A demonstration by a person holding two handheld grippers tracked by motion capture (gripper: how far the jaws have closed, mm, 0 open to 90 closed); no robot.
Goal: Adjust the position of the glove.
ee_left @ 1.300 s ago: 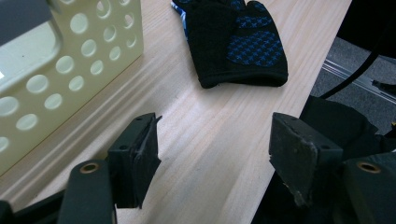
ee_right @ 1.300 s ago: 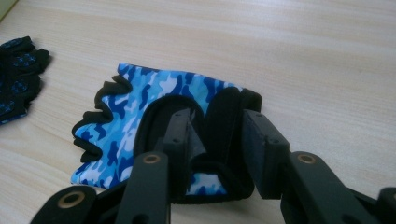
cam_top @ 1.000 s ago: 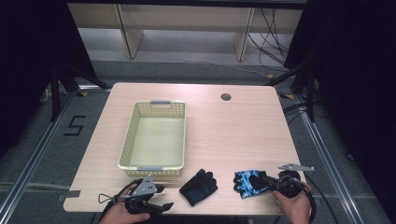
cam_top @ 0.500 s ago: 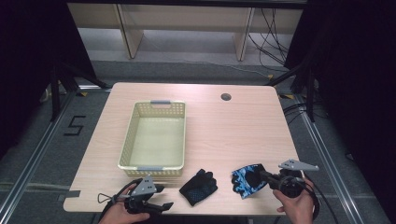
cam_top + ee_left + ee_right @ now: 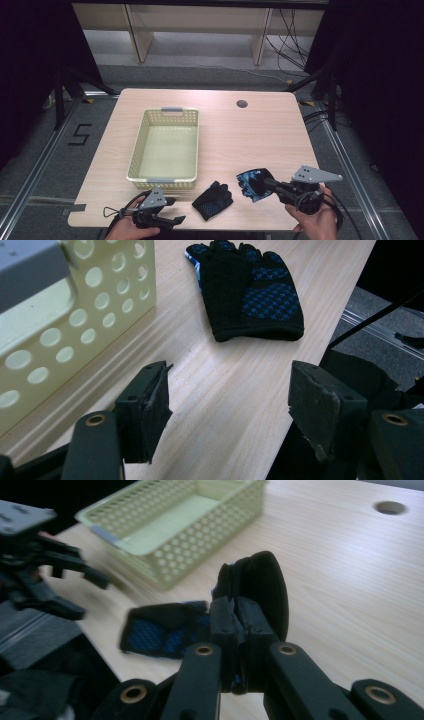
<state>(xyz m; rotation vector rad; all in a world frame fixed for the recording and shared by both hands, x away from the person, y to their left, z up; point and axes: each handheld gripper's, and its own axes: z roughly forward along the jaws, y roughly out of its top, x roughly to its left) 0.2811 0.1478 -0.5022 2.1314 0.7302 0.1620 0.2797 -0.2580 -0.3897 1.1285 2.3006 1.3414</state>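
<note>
While the right tool [image 5: 265, 185] stays clamped on one glove [image 5: 251, 183], carry it high over the basket [image 5: 163, 179] rim before releasing; the left tool [image 5: 230, 405] rests with jaws apart.

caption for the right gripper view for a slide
Right gripper clamped on a glove, second glove and basket beyond.

Bright even light; right gripper view blurred.
</note>
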